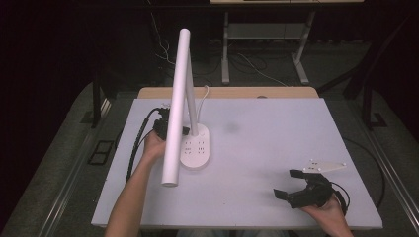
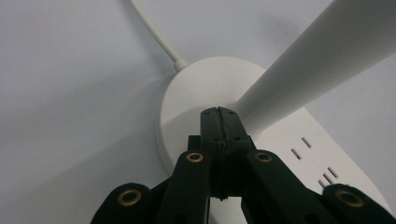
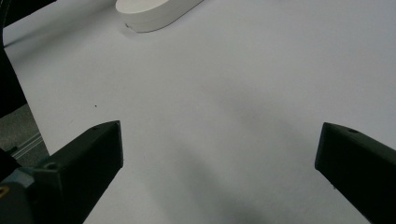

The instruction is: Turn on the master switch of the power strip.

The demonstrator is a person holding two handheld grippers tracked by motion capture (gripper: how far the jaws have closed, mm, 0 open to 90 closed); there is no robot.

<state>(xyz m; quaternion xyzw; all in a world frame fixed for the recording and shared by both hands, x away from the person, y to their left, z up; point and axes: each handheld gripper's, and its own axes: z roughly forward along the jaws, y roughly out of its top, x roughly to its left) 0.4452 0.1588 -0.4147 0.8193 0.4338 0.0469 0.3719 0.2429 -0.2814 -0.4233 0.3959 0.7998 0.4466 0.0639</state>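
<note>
Hiding your left hand-held gripper (image 1: 165, 126), jaws closed empty, the lamp (image 1: 179, 106) tilts toward you; right hand-held gripper (image 1: 291, 183) gapes, empty.

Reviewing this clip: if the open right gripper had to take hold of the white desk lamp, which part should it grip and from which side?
Probably the upright stem, just above the base, approached from the open table on the person's right. The stem is a slim round tube that open jaws could span, while the base is broad and flat. The left gripper, shut, already sits at the base's left, and the long lamp head slants overhead.
</note>
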